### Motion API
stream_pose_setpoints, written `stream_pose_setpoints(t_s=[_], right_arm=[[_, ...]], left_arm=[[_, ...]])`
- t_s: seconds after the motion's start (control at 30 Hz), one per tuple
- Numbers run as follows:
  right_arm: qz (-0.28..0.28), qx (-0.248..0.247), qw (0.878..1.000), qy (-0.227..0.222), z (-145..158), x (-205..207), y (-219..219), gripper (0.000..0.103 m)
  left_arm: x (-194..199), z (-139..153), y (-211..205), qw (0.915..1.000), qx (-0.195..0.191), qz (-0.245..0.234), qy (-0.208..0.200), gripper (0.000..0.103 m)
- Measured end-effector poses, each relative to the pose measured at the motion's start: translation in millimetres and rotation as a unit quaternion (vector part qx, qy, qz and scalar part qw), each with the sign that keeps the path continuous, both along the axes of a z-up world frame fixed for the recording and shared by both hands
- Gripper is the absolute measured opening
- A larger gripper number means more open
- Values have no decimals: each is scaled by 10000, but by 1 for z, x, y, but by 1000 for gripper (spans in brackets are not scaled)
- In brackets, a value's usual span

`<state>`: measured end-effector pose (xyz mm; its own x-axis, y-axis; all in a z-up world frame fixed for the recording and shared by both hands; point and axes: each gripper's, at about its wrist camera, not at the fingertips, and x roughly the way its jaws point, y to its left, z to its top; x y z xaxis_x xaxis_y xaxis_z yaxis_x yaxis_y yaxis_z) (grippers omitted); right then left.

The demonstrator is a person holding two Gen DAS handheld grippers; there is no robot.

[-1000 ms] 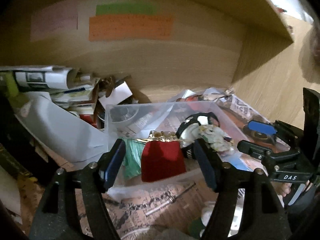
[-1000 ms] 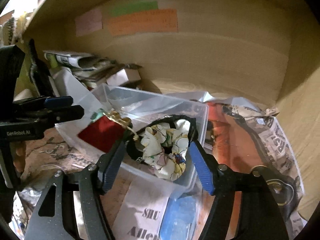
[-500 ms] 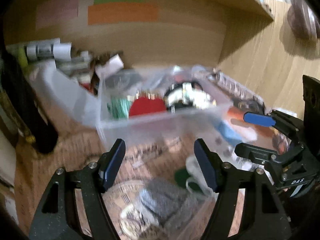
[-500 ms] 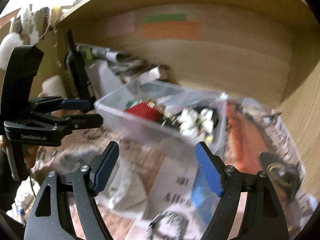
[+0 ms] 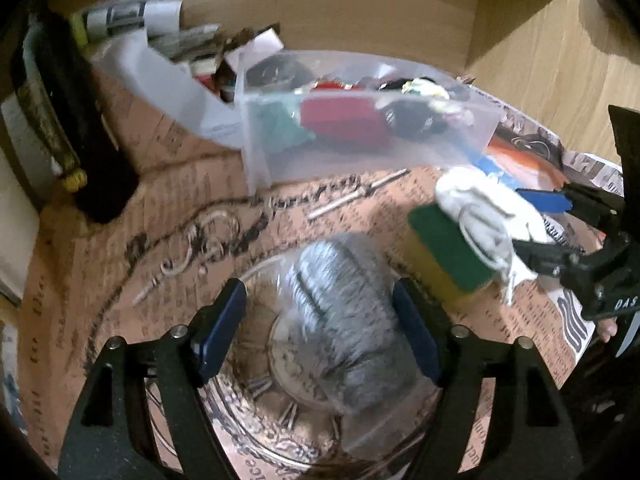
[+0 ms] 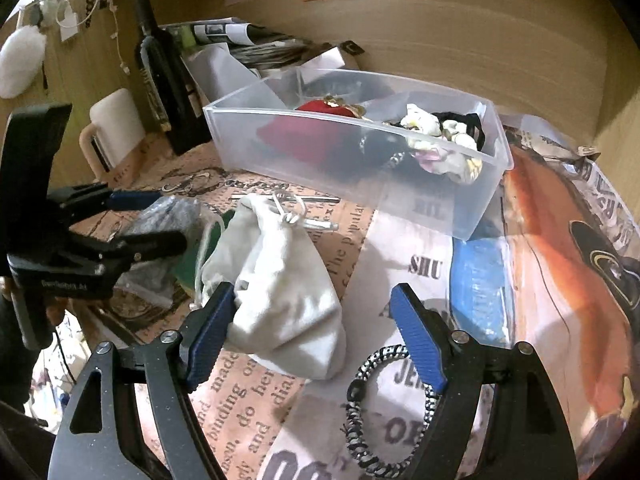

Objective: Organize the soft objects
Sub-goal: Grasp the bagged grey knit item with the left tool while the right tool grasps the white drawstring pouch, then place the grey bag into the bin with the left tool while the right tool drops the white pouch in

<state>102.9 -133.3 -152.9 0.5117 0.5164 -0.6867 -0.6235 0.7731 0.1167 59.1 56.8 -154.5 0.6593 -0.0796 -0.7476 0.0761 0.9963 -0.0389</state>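
Note:
A clear plastic bin [image 6: 472,208] stands at the back and holds a red pouch [image 6: 304,132], a floral scrunchie [image 6: 440,148] and dark items; it also shows in the left wrist view [image 5: 272,160]. My left gripper [image 5: 320,328] is open around a grey bundle in clear plastic [image 5: 344,320] that lies on the paper. A green and yellow sponge [image 5: 444,256] lies to its right. My right gripper [image 6: 316,332] is open over a white drawstring pouch [image 6: 280,288]. A black and white hair tie [image 6: 372,412] lies by its right finger.
A dark bottle [image 6: 160,76] and a white mug [image 6: 112,128] stand at the left. Stacked papers [image 6: 248,40] lie behind the bin. A blue packet [image 6: 480,288] lies right of the pouch. Wooden walls close in the back and the right side.
Both grippers have pulled back from the bin and lowered. The left one now frames the grey bundle and the right one the white pouch.

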Motion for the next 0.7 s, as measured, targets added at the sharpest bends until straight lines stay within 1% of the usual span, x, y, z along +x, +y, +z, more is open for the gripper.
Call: stream_pose_setpoints(t_s=[0.03,0.07,0.1,0.13,0.17,0.2,0.27,0.3,0.37,0.4,0.47,0.6,0.7], right_arm=[[2,-6,10000,-2,0,0,1,75],[18,-4,10000,12,-1,1,2,71],[71,-2,10000,61,-3,2,4,64],[112,-3,9999,102,-4,2,4,60],[160,-4,9997,158,-6,2,5,52],[216,-2,9995,211,-8,3,7,43],[263,28,9994,241,-8,1,9,38],[257,37,9995,207,-7,0,9,32],[215,48,9997,123,-5,-1,8,29],[188,53,9998,76,-4,-2,8,26],[126,106,9999,3,0,-3,4,25],[10,269,9995,-159,12,-3,-5,25],[-66,396,9986,-343,26,-2,-11,25]], left_arm=[[1,-3,2,10000,-74,31,14,76],[0,-3,3,9999,-99,49,-14,76],[-1,-4,3,9999,-109,63,-75,76],[-2,-4,2,9999,-109,68,-98,76],[-2,-4,1,9998,-111,77,-129,74],[-2,-4,1,9998,-129,80,-158,70],[-2,-2,-2,9997,-166,24,-179,50],[-1,-1,-3,9997,-176,-6,-182,48],[0,3,-4,9995,-207,-10,-237,40],[0,5,-5,9994,-199,-5,-268,37],[2,10,-5,9992,-229,-3,-322,33],[3,25,-3,9978,-351,38,-554,32],[5,43,-2,9958,-401,58,-826,32]])
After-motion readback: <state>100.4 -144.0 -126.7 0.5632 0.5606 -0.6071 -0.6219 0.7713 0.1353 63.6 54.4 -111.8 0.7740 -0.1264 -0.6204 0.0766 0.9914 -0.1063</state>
